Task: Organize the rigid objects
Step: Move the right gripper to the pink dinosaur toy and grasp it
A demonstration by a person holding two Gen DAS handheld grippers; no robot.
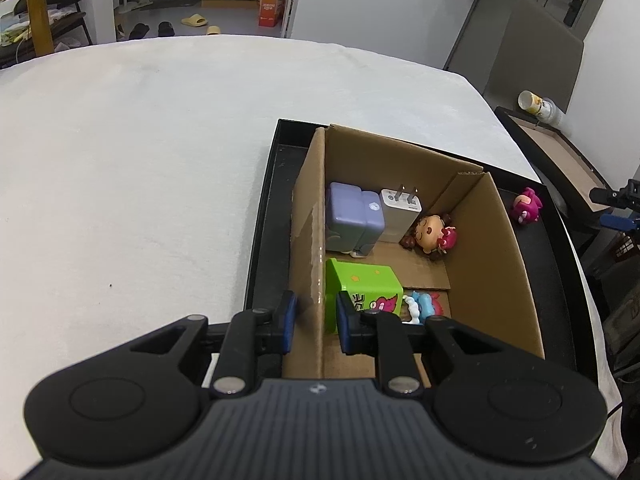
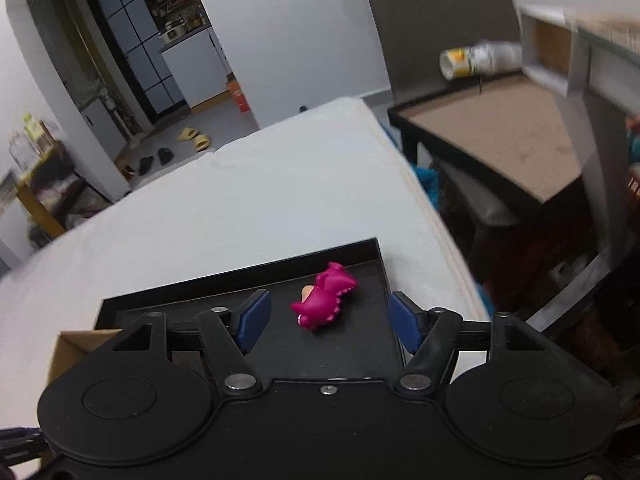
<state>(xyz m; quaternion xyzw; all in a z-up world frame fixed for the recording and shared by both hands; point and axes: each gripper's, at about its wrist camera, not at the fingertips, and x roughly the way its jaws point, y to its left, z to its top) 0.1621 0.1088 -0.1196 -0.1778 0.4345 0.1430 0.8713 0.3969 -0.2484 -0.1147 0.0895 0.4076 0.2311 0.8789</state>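
Blue fingers [image 1: 289,322] of the left gripper [image 1: 316,322] were clamped on the near left wall of the cardboard box [image 1: 488,264], one pad outside, one inside against the green box [image 1: 362,284]. Right gripper [image 2: 329,322] had its jaws spread wide, nothing pinched, with the pink toy [image 2: 326,296] lying on its side between and just beyond the pads, untouched. Pink toy sat on the black tray [image 2: 372,258], in the strip right of the cardboard box, toward the far right corner. Inside the cardboard box: green box near left, purple case [image 1: 352,216] and white plug charger [image 1: 400,210] at the far left, doll figure [image 1: 430,234] beside the charger, blue-and-white toy [image 1: 422,308] just right of the green box. Tray rested on a white table [image 1: 140,160]. Paper cup [image 1: 536,105] lay tipped on a side table at far right.
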